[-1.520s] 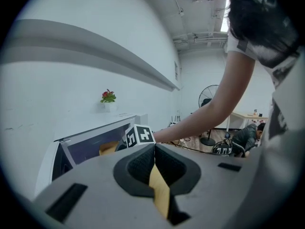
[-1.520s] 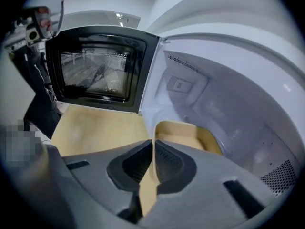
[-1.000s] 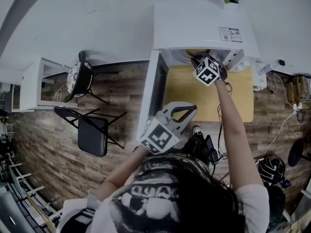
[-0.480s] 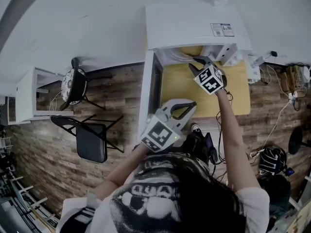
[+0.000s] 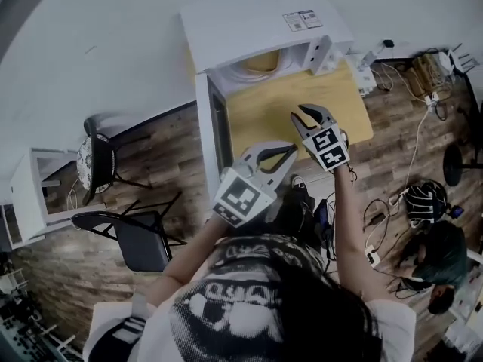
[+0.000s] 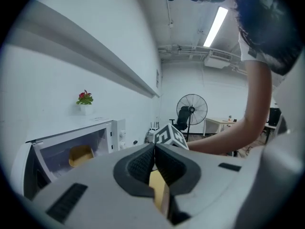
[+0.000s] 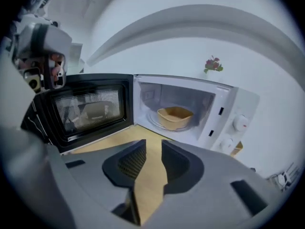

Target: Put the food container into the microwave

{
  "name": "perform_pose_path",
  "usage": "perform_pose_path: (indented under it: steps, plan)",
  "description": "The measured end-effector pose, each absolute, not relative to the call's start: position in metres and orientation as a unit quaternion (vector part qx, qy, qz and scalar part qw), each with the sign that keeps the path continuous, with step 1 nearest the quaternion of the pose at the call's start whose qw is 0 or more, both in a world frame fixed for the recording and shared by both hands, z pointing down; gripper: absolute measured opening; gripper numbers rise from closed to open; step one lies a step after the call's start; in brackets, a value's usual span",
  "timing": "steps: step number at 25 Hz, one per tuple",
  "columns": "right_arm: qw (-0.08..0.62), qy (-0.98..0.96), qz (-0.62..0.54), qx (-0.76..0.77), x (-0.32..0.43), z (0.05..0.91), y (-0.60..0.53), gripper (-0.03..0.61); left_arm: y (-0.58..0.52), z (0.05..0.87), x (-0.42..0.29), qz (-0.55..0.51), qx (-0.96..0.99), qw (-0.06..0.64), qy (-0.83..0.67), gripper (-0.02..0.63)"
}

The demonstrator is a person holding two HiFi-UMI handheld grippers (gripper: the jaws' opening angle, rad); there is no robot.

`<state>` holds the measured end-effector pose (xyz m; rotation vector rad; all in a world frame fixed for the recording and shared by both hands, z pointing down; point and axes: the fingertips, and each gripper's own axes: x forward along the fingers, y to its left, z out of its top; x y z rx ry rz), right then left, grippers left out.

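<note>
**Head view:** A white microwave stands on a tan table with its door swung wide open. The food container already sits inside the cavity. A person holds both grippers over the table in front of the microwave, well clear of its opening. The left gripper is nearer the open door, and the right gripper is in front of the cavity. A dark folding chair stands on the wood floor, out past the door side of the microwave.

**Left gripper view:** The left gripper has its ribbed pads pressed together with nothing between them. Beyond its tips, the right gripper's marker cube and the person's bare forearm cross in front of the microwave. The tan food container shows through the microwave's open front. A small potted plant sits above the microwave by the wall, and a standing fan is far off past the microwave's control side.

**Right gripper view:** The right gripper points at the microwave's open cavity. Its jaws have just been opening and then eased in a touch. They stand apart and empty, with only bare tabletop showing in the gap. The container rests on the turntable inside, apart from the jaws, and the glass door is open alongside.
</note>
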<state>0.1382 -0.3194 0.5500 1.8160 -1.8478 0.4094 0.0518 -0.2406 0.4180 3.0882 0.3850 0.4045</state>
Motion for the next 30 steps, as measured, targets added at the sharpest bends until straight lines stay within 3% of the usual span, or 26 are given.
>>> perform_pose_path:
  steps: [11,30]
  plan:
    - [0.177,-0.617,0.197,0.741,0.112,0.539,-0.213,0.100,-0.226,0.434,0.051,0.156,0.978,-0.009,0.135,0.002]
    - [0.125,-0.658,0.154,0.727,0.058,0.485,-0.076,0.078,-0.140,0.443,0.025,0.179,0.983,-0.012,0.045,0.002]
